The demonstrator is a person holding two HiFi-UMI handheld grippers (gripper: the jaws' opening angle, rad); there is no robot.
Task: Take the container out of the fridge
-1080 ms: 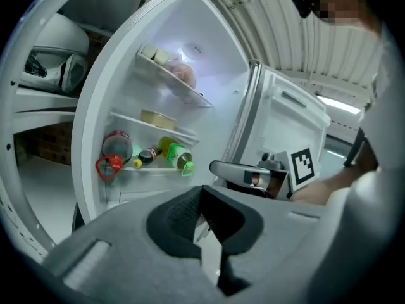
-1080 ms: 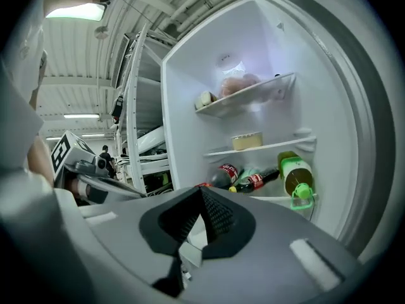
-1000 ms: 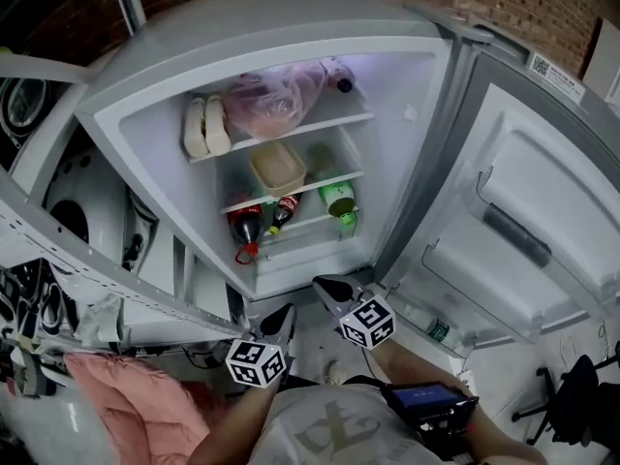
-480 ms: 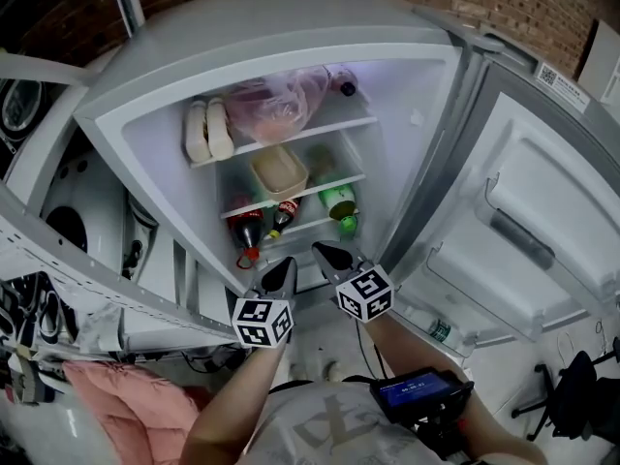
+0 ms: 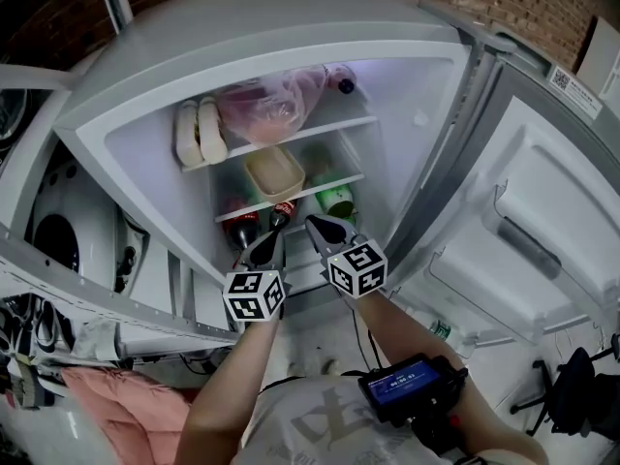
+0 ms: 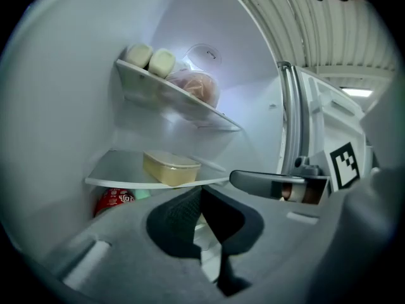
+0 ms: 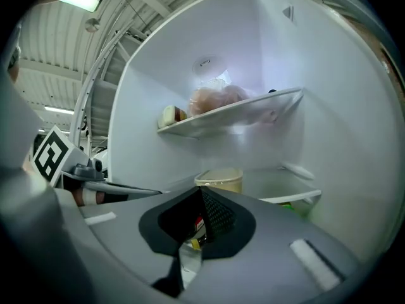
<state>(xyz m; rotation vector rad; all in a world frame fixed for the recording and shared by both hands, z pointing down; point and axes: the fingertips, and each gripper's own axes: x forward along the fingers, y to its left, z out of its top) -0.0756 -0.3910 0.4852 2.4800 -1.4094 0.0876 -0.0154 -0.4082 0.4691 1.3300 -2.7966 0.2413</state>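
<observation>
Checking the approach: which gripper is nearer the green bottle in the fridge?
Right. The right gripper sits just below and left of the green bottle in the head view; the left gripper is further left, in front of the red-labelled bottles.

No readable words or numbers anywhere. Black-and-white square markers, without letters, on the cubes of the left gripper (image 5: pixel 274 236) and right gripper (image 5: pixel 312 223). QR-style sticker (image 5: pixel 567 82) on the fridge door (image 5: pixel 542 192), print too small. White script on a red-labelled bottle (image 5: pixel 283 211), blurred. Lit screen (image 5: pixel 399 384) on the forearm, illegible.
</observation>
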